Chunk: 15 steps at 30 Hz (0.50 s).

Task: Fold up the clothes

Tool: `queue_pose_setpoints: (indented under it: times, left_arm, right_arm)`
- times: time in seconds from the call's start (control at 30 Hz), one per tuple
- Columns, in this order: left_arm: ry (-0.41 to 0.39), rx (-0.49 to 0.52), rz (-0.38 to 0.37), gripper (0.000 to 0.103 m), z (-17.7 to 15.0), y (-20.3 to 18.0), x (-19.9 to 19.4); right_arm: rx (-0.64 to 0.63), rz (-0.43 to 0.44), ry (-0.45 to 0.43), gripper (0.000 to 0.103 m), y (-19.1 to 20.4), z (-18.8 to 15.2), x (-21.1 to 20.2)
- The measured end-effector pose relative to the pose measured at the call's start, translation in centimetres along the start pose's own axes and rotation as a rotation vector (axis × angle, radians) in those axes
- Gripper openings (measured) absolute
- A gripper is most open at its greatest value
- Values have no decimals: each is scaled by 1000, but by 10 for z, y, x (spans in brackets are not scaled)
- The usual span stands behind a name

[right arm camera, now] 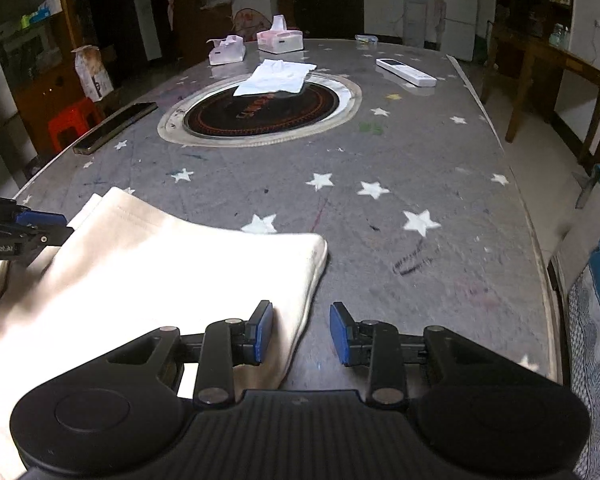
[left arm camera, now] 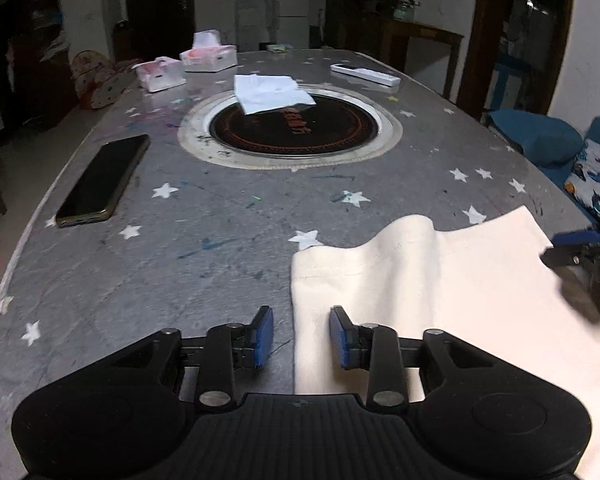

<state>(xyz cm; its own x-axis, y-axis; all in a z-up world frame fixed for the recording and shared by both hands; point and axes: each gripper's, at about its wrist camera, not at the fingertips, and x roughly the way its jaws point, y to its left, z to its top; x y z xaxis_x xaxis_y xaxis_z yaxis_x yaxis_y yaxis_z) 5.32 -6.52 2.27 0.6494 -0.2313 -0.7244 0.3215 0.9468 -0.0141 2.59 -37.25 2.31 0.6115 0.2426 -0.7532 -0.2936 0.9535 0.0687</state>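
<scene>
My left gripper straddles the left edge of the cream cloth on the near side of the table, jaws apart, nothing pinched; my right gripper straddles its right edge, likewise unclenched; next, I judge, both must pinch and fold.

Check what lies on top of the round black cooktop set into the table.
A folded white cloth lies across the far rim of the cooktop, covering part of its black glass and metal ring. The printed markings under the cloth are hidden. The rest of the glass is bare.
</scene>
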Motion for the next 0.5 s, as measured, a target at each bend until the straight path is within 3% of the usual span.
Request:
queue_pose_setpoints:
  times: [0.1,0.33,0.5]
  left_arm:
    - [-12,21,16,6,5,0,3]
    - [-70,17,98,5,29,15,12]
    - [-41,25,140,10,31,19,32]
  right_arm:
    - [-19,6,5,5,3,8,5]
    - [-107,-80,-79,3,14,37,13]
    - [-153,-103,-55,7,19,51,35]
